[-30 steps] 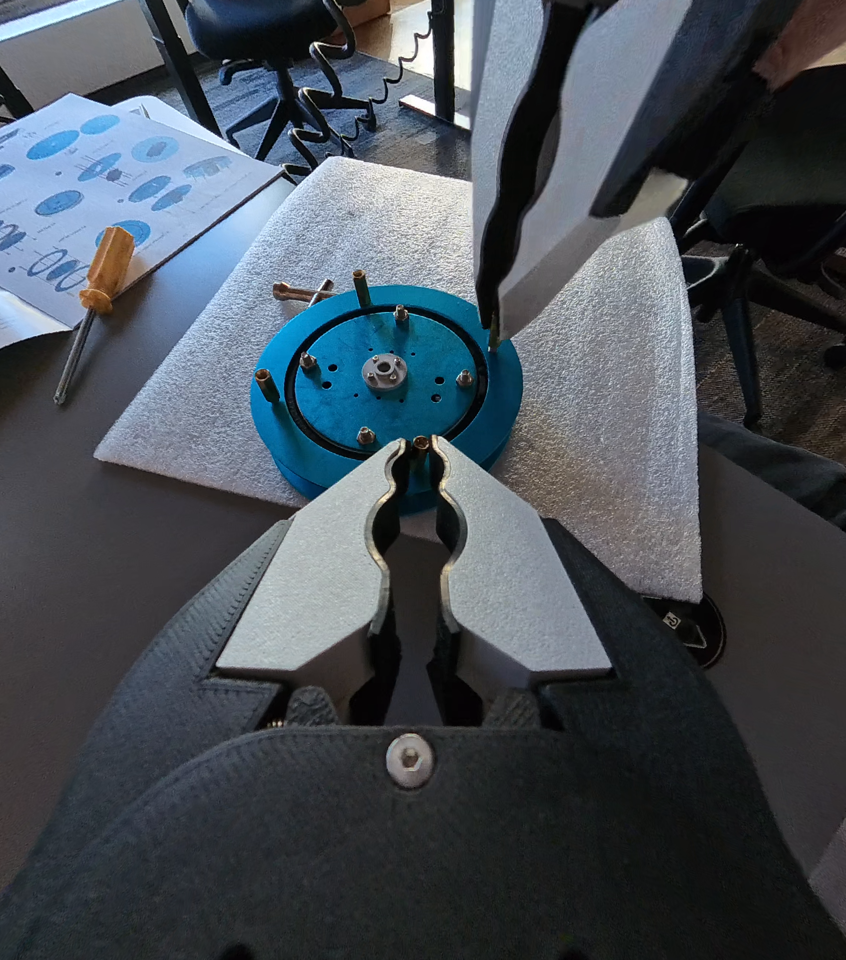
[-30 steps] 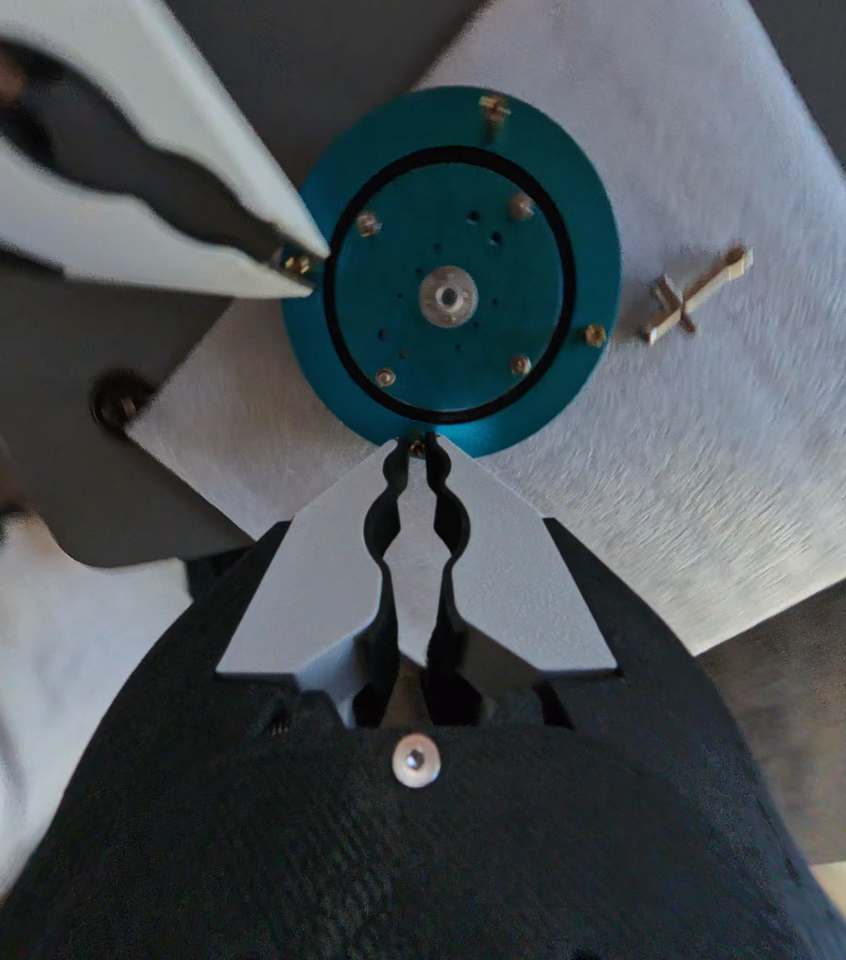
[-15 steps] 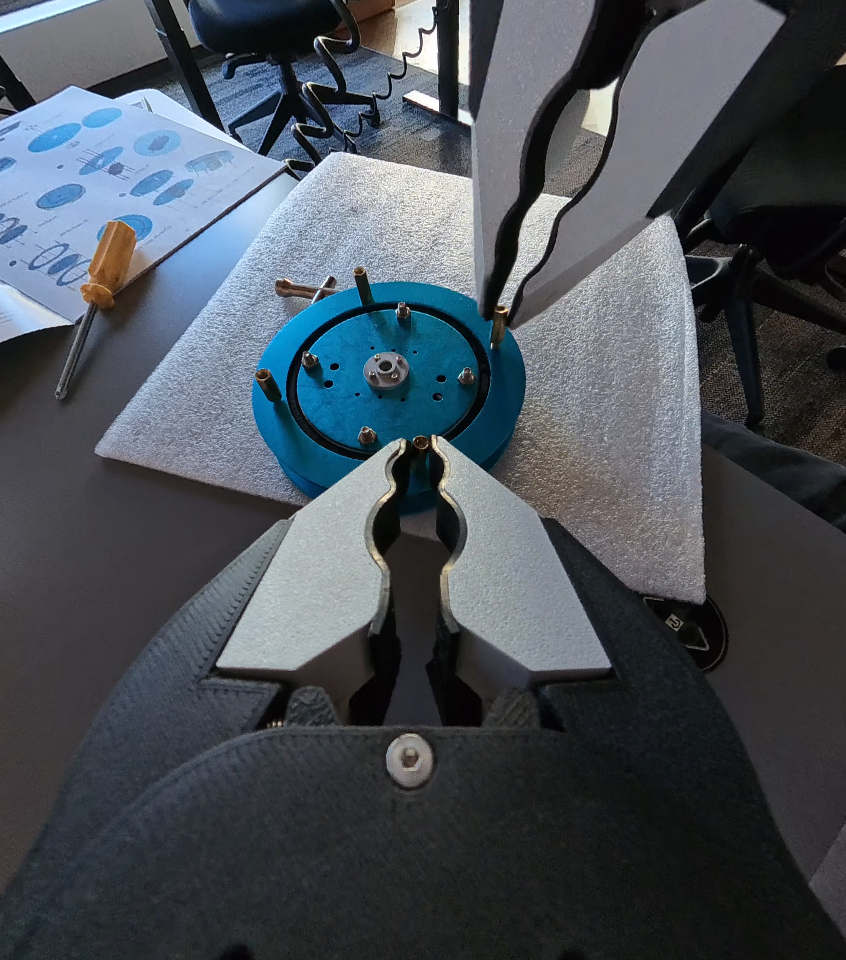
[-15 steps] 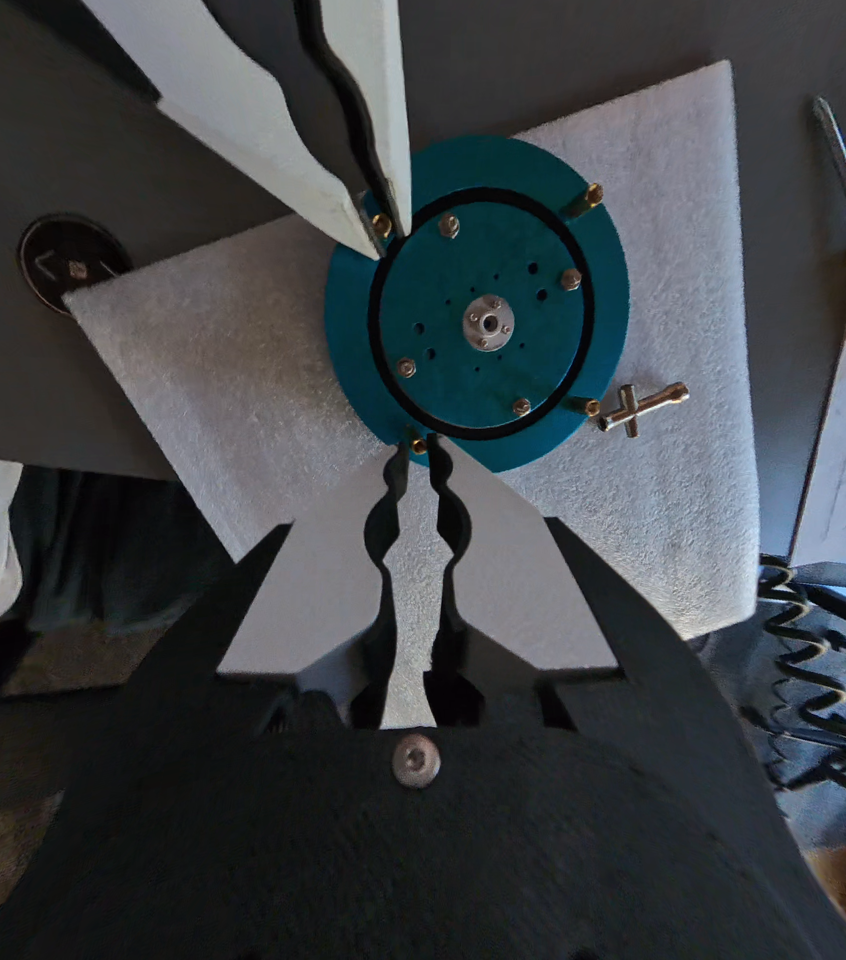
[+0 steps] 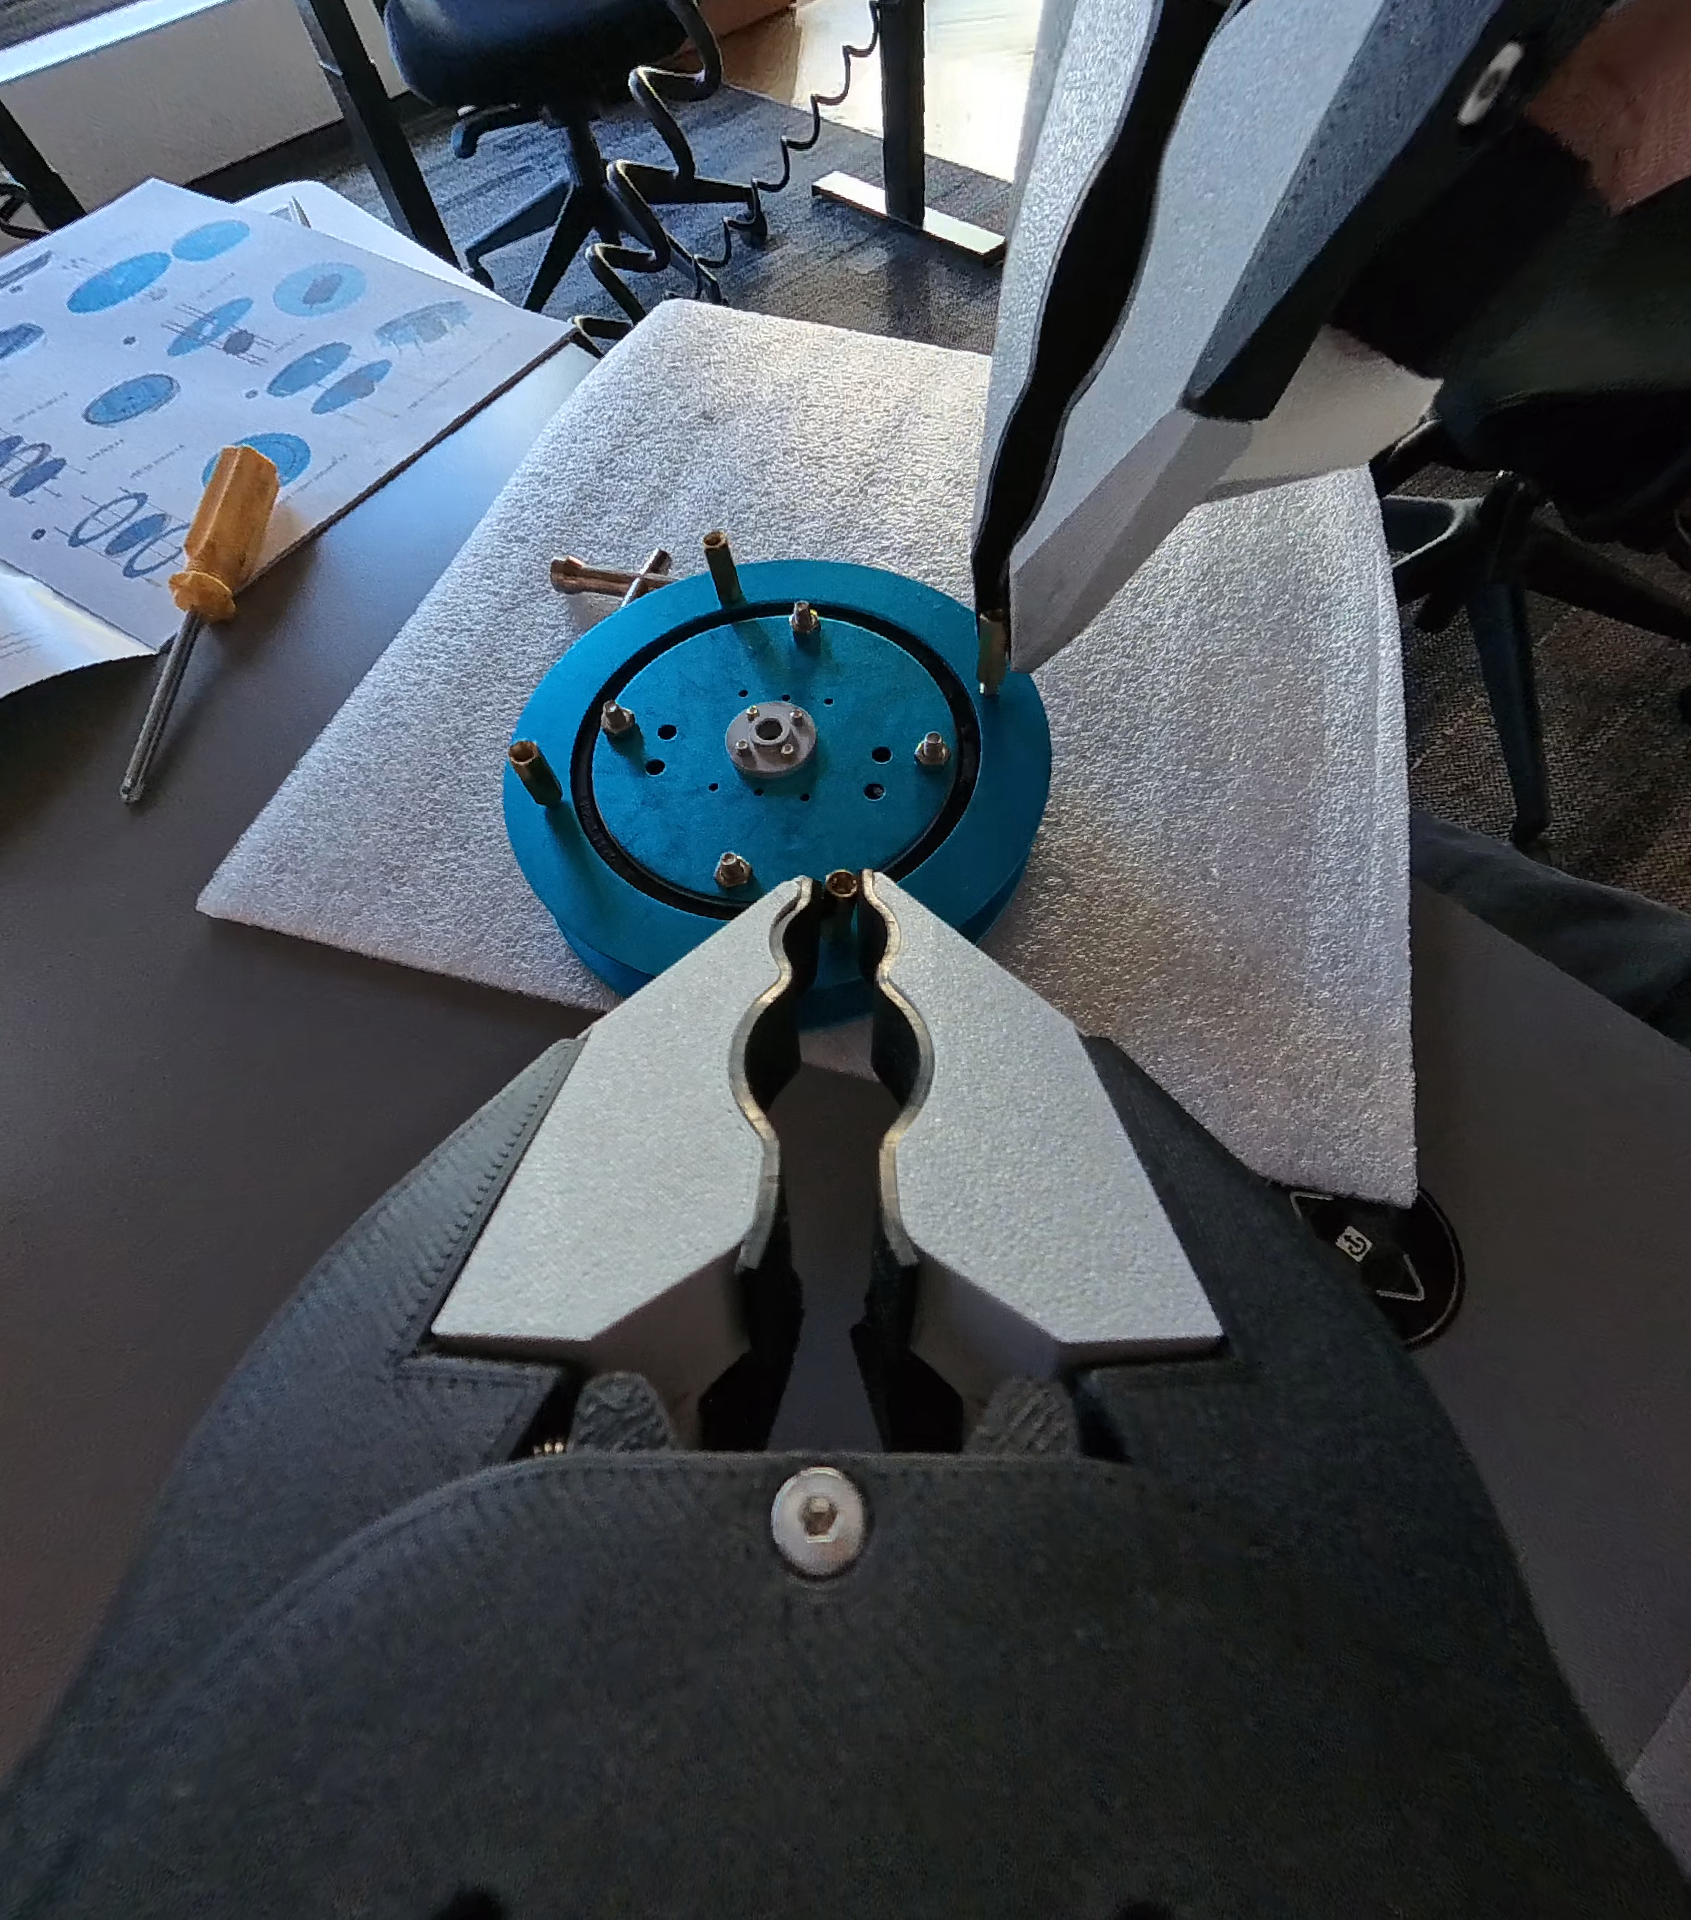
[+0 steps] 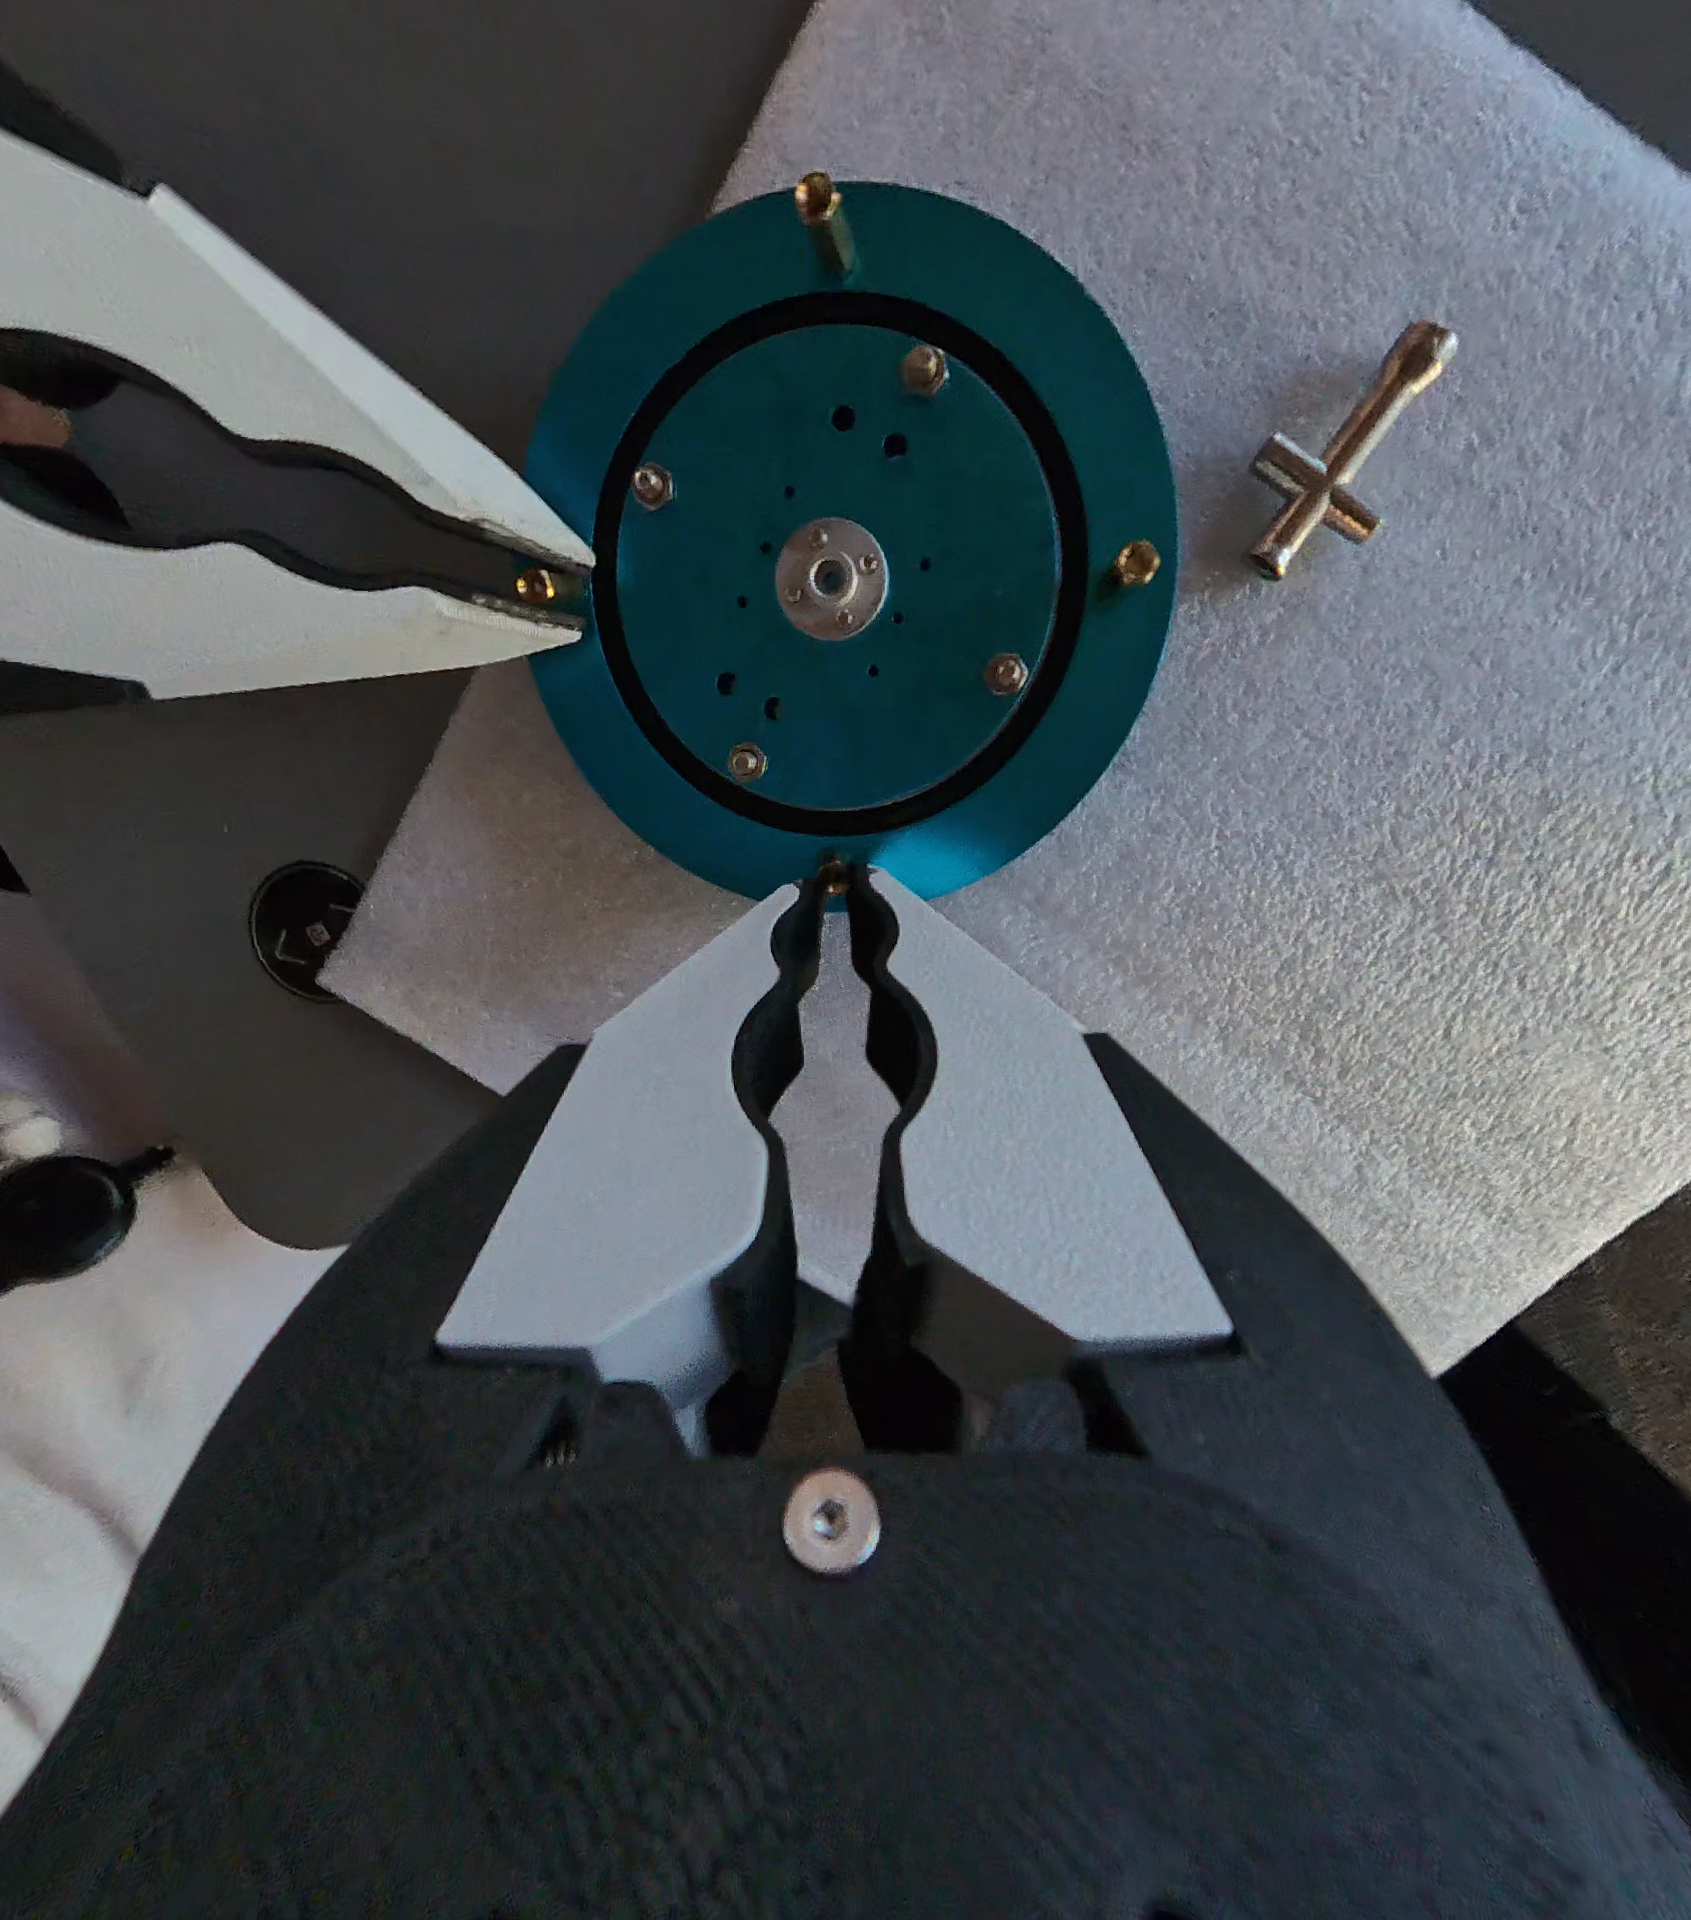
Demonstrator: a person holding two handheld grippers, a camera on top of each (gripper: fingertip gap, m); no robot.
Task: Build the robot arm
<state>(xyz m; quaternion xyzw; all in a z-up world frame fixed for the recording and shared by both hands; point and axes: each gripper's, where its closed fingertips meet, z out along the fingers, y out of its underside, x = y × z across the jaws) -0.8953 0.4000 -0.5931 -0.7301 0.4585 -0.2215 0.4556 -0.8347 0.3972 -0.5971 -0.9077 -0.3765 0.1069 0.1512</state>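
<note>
A blue disc (image 5: 1007,769) with a black ring and a silver hub lies on a white foam mat (image 5: 1184,831). Brass standoffs stand upright around its rim. My left gripper (image 5: 836,891) is shut on the near rim standoff (image 5: 842,886). My right gripper (image 5: 997,623) comes down from the upper right, shut on the far-right standoff (image 5: 993,649). In the right wrist view, my right gripper (image 6: 833,888) pinches its standoff (image 6: 833,871) at the edge of the disc (image 6: 1121,727). The left gripper (image 6: 566,592) enters from the left, holding its standoff (image 6: 536,584).
Two free standoffs (image 5: 722,566) (image 5: 534,772) stand on the rim. A cross-shaped metal wrench (image 6: 1340,468) lies on the mat beside the disc. A yellow-handled screwdriver (image 5: 207,561) and diagram sheets (image 5: 93,364) lie to the left. A black round grommet (image 5: 1381,1262) sits in the desk; office chairs stand beyond. There is about 7 centimeters between the tips of the two grippers.
My right gripper has swivelled around its standoff, one way and then back, staying shut on it. My left gripper and the disc have not moved.
</note>
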